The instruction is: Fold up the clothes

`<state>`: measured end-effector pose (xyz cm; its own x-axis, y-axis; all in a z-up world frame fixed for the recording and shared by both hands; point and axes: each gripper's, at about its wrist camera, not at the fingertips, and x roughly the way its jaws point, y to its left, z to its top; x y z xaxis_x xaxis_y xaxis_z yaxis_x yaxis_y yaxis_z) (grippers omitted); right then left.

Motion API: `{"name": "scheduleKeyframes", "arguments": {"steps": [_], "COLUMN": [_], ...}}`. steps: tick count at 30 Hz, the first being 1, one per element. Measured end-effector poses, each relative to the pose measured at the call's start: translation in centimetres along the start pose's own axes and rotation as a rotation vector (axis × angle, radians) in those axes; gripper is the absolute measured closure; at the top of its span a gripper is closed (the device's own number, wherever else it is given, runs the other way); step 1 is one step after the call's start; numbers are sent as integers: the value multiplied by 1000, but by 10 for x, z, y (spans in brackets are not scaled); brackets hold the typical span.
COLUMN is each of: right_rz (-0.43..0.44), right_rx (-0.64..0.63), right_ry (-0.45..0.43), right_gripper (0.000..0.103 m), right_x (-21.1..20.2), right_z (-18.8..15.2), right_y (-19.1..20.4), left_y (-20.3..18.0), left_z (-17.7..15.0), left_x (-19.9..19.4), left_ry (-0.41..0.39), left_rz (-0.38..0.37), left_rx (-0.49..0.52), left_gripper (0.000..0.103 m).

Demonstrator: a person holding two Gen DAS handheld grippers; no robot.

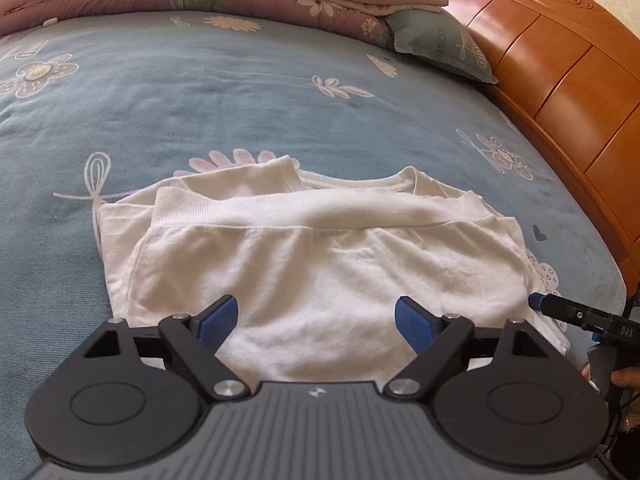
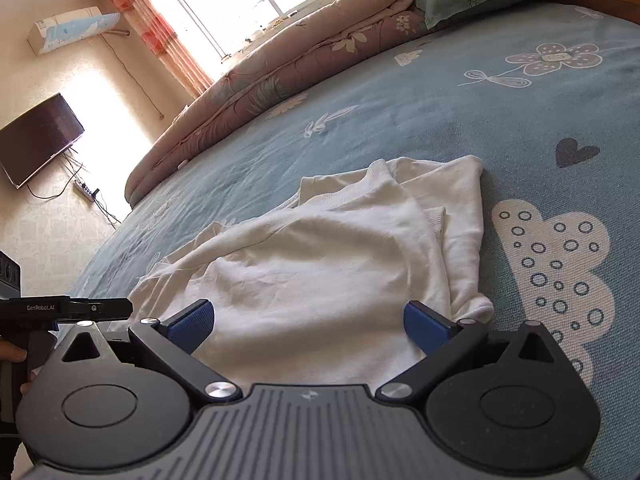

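the white sweatshirt (image 1: 312, 256) is lying folded in half on the blue floral bedsheet (image 1: 200, 100), ribbed hem up by the collar. the next fold is calling for pinching both layers at the near edge, evenly, and carrying it flat. the left gripper (image 1: 316, 320) is hovering over it, jaws wide apart, holding nothing; the right gripper (image 2: 310, 322) is gaping just as empty.

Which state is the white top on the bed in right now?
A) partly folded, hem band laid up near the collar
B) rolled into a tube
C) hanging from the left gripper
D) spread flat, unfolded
A: the white top lies on the bed with its ribbed hem band just short of the collar; both grippers are open, holding nothing.
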<state>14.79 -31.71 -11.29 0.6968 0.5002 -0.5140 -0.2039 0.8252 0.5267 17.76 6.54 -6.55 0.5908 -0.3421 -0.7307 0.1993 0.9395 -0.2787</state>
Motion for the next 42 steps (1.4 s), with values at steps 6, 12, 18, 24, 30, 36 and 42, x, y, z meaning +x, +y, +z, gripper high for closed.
{"name": "scheduleKeyframes", "arguments": {"steps": [6, 12, 18, 24, 30, 36, 42], "right_rz": [-40, -32, -40, -46, -52, -70, -106], "right_rx": [-81, -64, -74, -84, -90, -88, -109], "right_ry": [-2, -14, -17, -13, -15, -11, 8], "right_gripper": [0, 0, 0, 0, 0, 0, 0], "right_x": [3, 1, 2, 2, 3, 4, 8], "right_z": [-6, -6, -7, -7, -8, -7, -5], "right_y": [10, 8, 10, 11, 12, 15, 21], "left_y": [38, 35, 50, 54, 69, 73, 71], "left_z": [4, 23, 34, 36, 10, -48, -55], "left_x": [17, 4, 35, 11, -24, -25, -47], "left_ry": [39, -40, 14, 2, 39, 184, 196], "left_rz": [34, -13, 3, -24, -172, -184, -188], "left_rx": [-116, -94, -139, -141, -270, -366, -348], "left_gripper": [18, 18, 18, 18, 18, 18, 18]}}
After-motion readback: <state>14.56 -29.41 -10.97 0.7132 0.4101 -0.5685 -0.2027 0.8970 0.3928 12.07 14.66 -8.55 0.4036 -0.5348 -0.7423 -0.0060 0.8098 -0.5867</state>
